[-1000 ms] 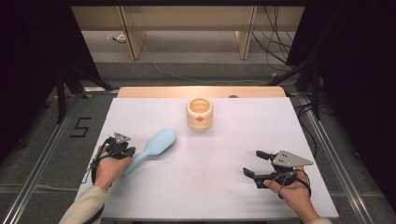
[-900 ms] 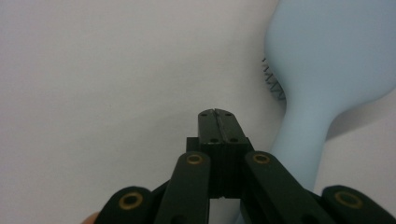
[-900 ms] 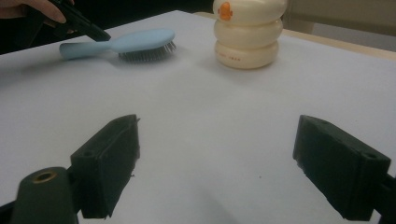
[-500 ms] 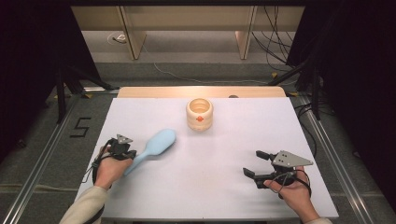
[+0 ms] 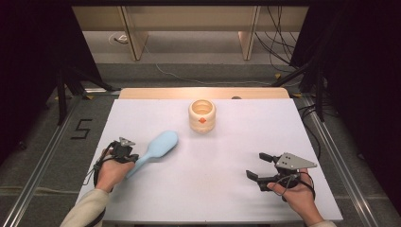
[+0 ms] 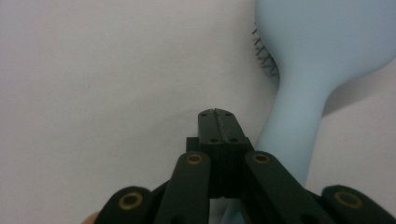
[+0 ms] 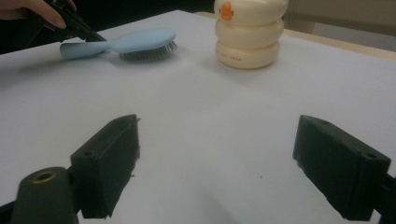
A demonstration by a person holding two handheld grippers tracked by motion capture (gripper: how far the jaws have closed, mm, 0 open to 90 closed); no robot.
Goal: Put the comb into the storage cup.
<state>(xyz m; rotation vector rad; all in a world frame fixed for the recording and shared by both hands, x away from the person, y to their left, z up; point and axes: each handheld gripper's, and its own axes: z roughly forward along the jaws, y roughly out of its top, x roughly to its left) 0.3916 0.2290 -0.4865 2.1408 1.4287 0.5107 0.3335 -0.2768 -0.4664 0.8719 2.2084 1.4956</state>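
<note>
A light blue hairbrush (image 5: 158, 145) lies bristles down on the white table (image 5: 283, 127), left of centre. My left gripper (image 5: 133, 155) sits at its handle with the jaws pressed together and nothing between them. In the left gripper view the shut gripper (image 6: 215, 114) is just left of the brush handle (image 6: 299, 116), which runs alongside and under it. A cream ribbed cup (image 5: 202, 115) with an orange mark stands upright at the back centre. My right gripper (image 5: 257, 165) rests open at the front right, nothing between its fingers. The right gripper view shows the brush (image 7: 126, 44) and cup (image 7: 250, 35) far ahead.
A wooden strip (image 5: 156, 92) borders the table's far edge. Metal rails run along both sides, and a "5" is marked on the floor (image 5: 81, 128) at the left. Cables lie on the floor behind the table.
</note>
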